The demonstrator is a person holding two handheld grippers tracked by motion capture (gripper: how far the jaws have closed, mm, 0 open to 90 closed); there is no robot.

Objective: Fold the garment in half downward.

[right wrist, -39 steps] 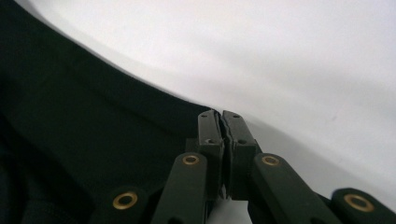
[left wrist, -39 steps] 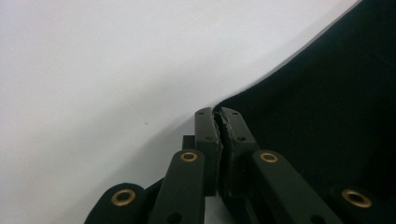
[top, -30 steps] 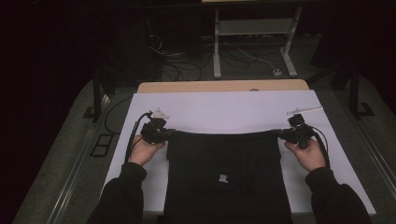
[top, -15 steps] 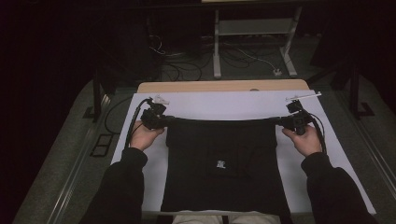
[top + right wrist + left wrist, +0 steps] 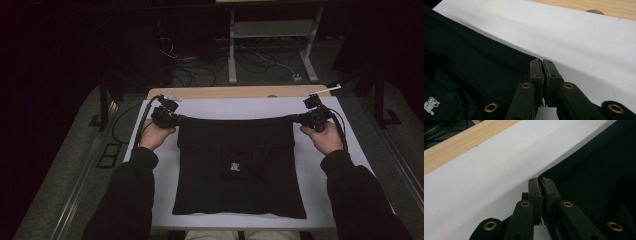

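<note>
A black garment (image 5: 240, 170) with a small white logo lies spread on the white table cover (image 5: 235, 107), its far edge pulled taut between both hands. My left gripper (image 5: 176, 119) is shut on the garment's far left corner. In the left gripper view the jaws pinch the black cloth (image 5: 599, 175) at the gripper (image 5: 541, 181). My right gripper (image 5: 300, 119) is shut on the far right corner. In the right gripper view the closed gripper (image 5: 542, 62) clamps the edge of the dark cloth (image 5: 474, 60), and the white logo (image 5: 430, 105) shows at lower left.
A wooden table edge (image 5: 240, 92) runs along the far side of the white cover. Beyond it stand a white metal frame (image 5: 270, 35) and loose cables (image 5: 200, 70) on a dark floor. A black post (image 5: 104, 100) stands at the left.
Both hands have moved away from the person toward the far edge of the table, lifting slightly. The garment's far edge has been drawn out and stretched flat between the grippers.
</note>
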